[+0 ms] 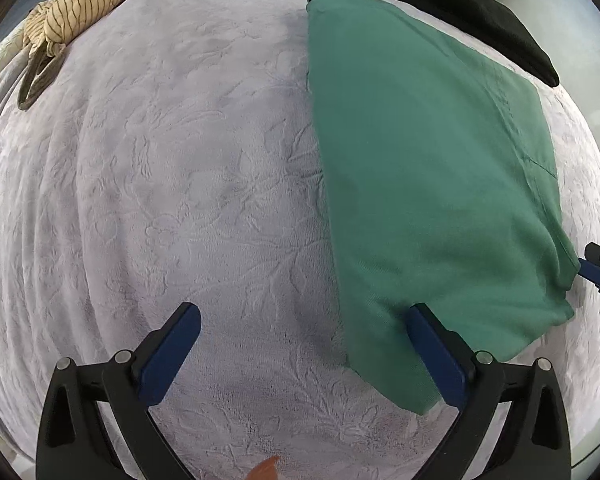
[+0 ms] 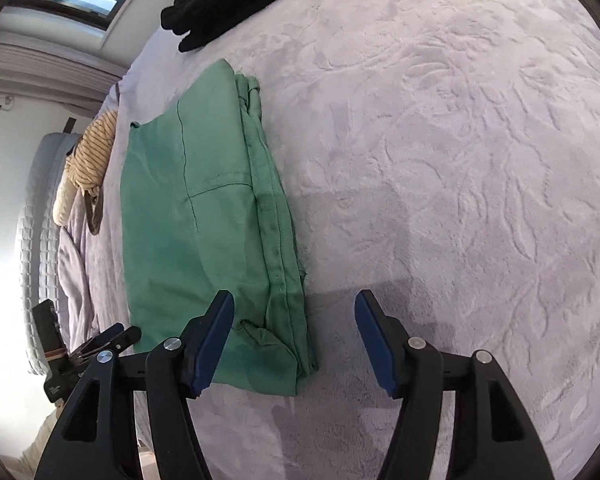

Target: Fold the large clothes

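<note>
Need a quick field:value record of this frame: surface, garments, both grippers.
surface: lilac embossed bedspread
task garment: green garment, folded into a long flat panel, lying on the bedspread
other garments: black garment at the far edge; striped beige garment bunched at the far corner
left gripper: open, holding nothing, one finger over the green garment's near end
right gripper: open, holding nothing, at the garment's stacked edge
</note>
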